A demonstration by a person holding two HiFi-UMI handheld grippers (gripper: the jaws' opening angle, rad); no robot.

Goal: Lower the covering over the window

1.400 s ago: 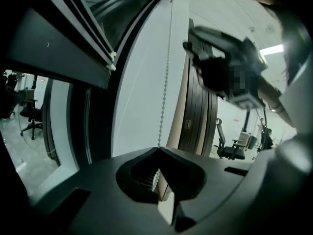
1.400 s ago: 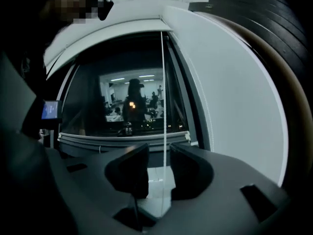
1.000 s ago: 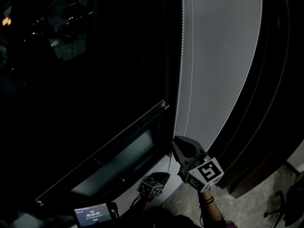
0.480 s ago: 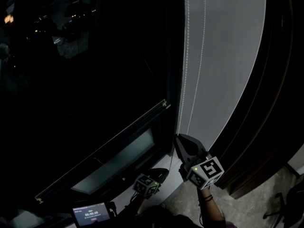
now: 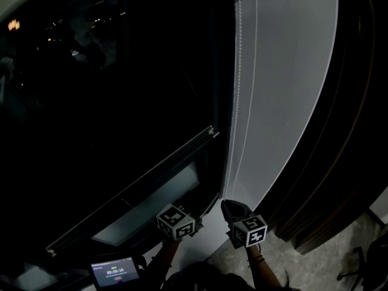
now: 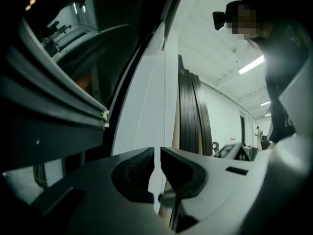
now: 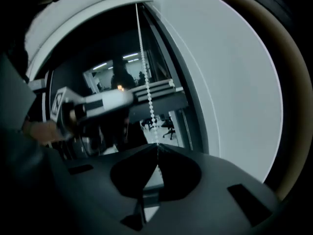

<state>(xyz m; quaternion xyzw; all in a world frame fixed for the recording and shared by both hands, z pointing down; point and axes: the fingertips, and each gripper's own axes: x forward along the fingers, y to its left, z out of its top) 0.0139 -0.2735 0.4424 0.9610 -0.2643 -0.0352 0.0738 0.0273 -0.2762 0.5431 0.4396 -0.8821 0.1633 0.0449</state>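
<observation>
Looking steeply down along a tall dark window [image 5: 109, 102] at night, the head view shows black glass with a few small lights caught in its upper left. The window's covering ends in a pale bottom rail [image 5: 130, 190] that slants across the lower part of the window. A strip of lighter pane shows beneath the rail.

Just right of the window stands a smooth white wall panel [image 5: 291, 90]. Beyond it are dark upright frames [image 5: 339, 132], then a patch of speckled floor [image 5: 339, 247] at the lower right.

A thin white bead chain [image 7: 147, 82] hangs in two strands down the left edge of the white panel, close beside the window frame.

Both grippers sit low in the head view, near each other, at the foot of the panel. The right gripper [image 7: 157, 151] has its jaws pressed together on the bead chain, which runs straight down into their tips. The left gripper [image 6: 156, 155] points level toward the panel. Its jaws stand only a narrow slit apart and have just been opening. Only the pale wall shows through that slit.

A small lit screen [image 5: 115, 273] glows at the bottom left edge of the head view.
</observation>
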